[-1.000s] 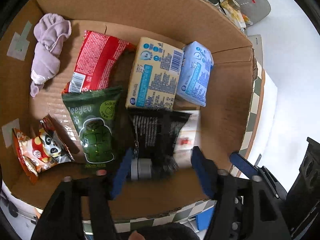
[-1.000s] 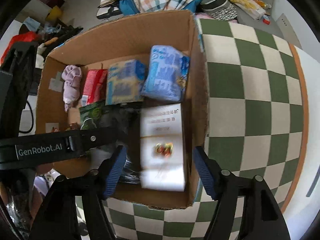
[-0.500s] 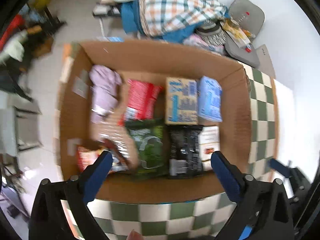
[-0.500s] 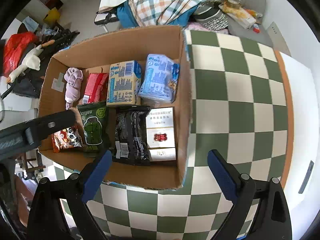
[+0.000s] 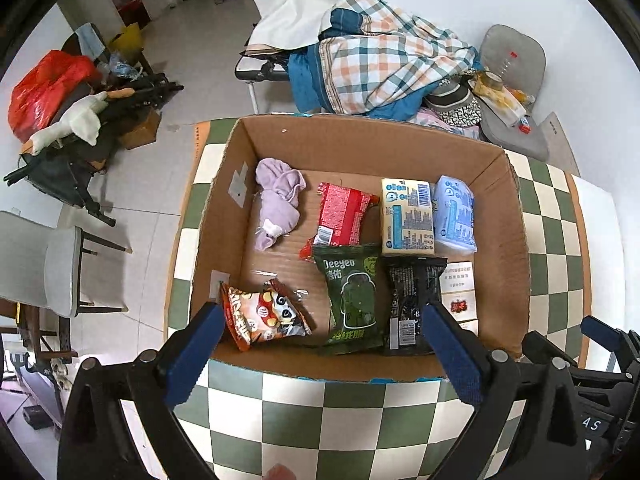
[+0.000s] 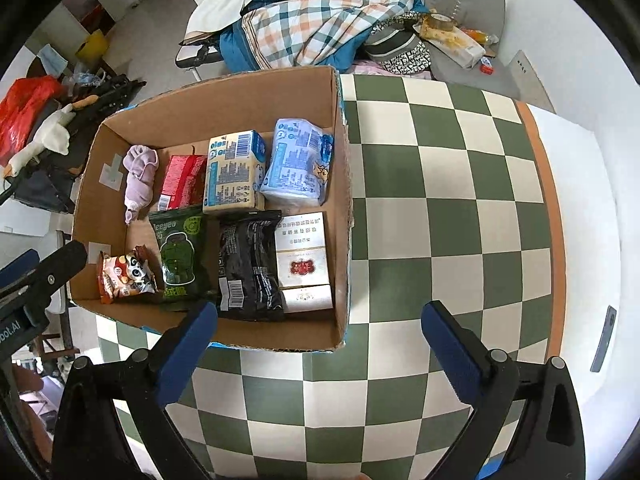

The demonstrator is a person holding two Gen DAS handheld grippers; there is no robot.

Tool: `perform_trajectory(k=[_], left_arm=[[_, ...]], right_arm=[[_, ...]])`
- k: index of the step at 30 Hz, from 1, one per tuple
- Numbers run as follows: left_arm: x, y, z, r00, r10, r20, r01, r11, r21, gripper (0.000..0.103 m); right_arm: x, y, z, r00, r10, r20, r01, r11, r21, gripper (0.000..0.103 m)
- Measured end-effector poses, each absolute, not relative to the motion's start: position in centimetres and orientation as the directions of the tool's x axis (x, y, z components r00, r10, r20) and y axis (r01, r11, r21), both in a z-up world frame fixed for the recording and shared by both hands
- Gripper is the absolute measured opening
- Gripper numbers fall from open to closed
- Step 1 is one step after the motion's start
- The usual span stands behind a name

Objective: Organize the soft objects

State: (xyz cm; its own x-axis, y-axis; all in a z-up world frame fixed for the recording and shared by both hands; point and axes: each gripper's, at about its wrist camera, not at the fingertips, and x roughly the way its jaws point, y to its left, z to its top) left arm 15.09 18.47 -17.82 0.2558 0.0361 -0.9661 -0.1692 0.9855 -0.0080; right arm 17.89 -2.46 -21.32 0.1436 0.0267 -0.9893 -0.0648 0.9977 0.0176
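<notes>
Box (image 5: 360,140) sits ahead & below both grippers, packs in rows inside. We hold left gripper (image 5: 320,344) wide, empty, over near wall, nearest panda snack (image 5: 262,316), long axis crosswise. Right gripper (image 6: 320,344) wide, empty, off box's right corner

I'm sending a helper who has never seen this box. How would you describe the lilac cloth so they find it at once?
Look in the open cardboard box on the checkered table. In its far-left corner, left of the red packet, lies the lilac cloth. It is the only crumpled fabric there; everything else is a printed packet or carton.
</notes>
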Motion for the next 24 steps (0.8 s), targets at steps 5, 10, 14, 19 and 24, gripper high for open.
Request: perform_trajectory(k=[5, 10, 14, 19, 24], left_arm=[[14.4, 18.2, -17.2, 0.263, 0.055, -0.963, -0.183, 0.983, 0.006, 0.101], [13.2, 17.9, -15.5, 0.281, 0.048, -0.959, -0.185, 0.983, -0.005, 0.101], [11.3, 17.2, -12.2, 0.34, 0.054, -0.939, -0.175, 0.984, -0.007, 0.101], [8.7, 16.8, -7.0, 0.408, 0.044, -0.912, -0.17, 0.985, -0.029, 0.101], [6.1, 16.1, -2.3, 0.474, 0.061, -0.879, -0.154, 0.988, -0.014, 0.101]], right_arm=[[17.4, -2.2, -20.8, 0.156, 0.025, -0.987, -0.076, 0.997, 0.013, 0.103], [16.8, -2.3, -19.5, 0.173, 0.042, -0.984, -0.076, 0.997, 0.029, 0.103], [15.2, -2.8, -16.3, 0.218, 0.07, -0.974, -0.08, 0.995, 0.054, 0.103], [12.2, -3.8, -10.5, 0.304, 0.093, -0.948, -0.087, 0.994, 0.07, 0.103], [8.7, -4.5, -4.3, 0.405, 0.08, -0.911, -0.092, 0.995, 0.046, 0.103]])
